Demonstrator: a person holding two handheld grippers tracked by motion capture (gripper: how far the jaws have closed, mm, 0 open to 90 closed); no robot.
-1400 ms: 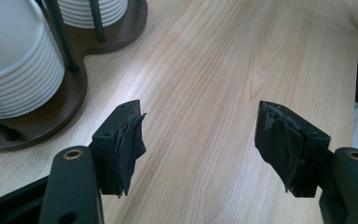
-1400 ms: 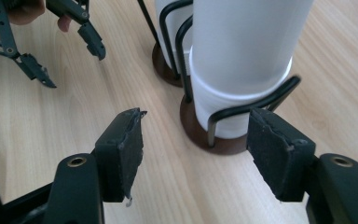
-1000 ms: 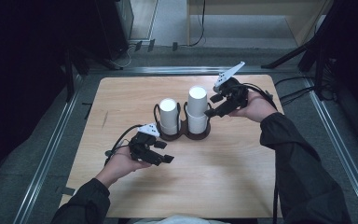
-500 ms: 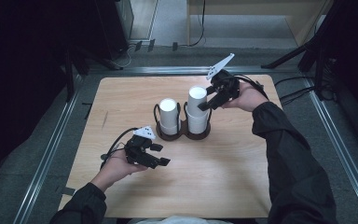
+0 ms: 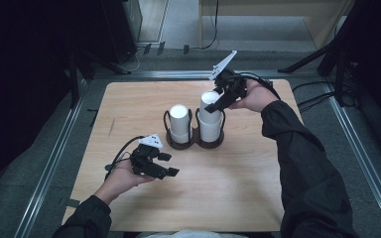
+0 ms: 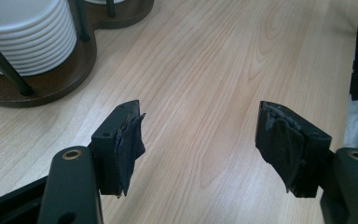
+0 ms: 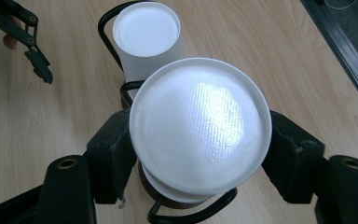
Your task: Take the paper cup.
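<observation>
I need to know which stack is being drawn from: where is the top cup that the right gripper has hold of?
In the high view the top cup sits between the right gripper jaws, raised on the right-hand stack of the brown holder, beside the left-hand stack.

White cup (image 7: 200, 130) upturned, raised atop right stack (image 5: 211, 130), clamped between jaws.

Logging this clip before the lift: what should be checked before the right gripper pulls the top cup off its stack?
1. Right gripper astride the top cup: ok, jaws have just been closing.
2. Pads pressing the cup: ok, both sides look in contact.
3. Holder flat on the table: ok.
4. Left gripper clear of the stacks: ok, open and empty.
5. Next cup down separates cleanly: cannot tell.
</observation>
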